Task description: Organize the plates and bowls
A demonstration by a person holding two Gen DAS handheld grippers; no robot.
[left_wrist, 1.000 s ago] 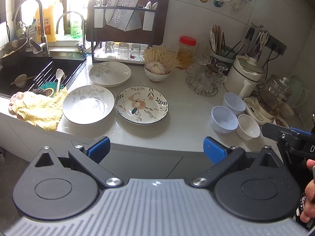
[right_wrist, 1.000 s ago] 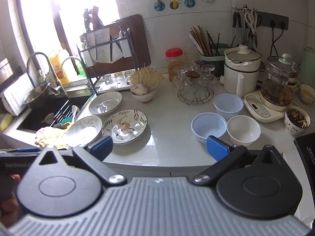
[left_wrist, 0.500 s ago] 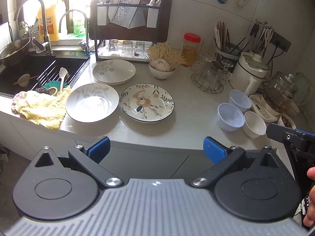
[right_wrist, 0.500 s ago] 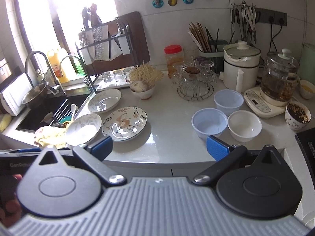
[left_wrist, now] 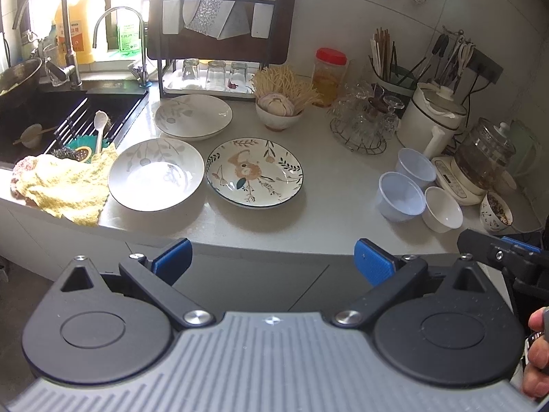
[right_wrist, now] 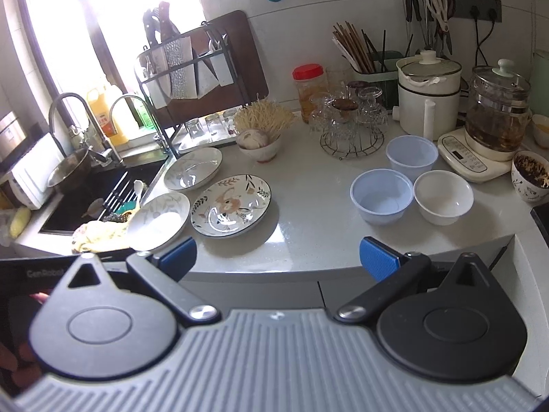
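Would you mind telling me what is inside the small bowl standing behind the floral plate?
The small bowl holds a pale, layered, rounded thing, perhaps garlic, with a bundle of thin yellow sticks fanning out. Its bottom is covered by them.

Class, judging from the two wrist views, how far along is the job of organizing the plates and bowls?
Nothing looks done: three plates, including the floral plate, lie separately on the counter, and the two blue bowls and the white bowl sit unstacked. Nothing is in hand: the left gripper and right gripper are both open and empty, short of the counter edge. All gathering and stacking is left.
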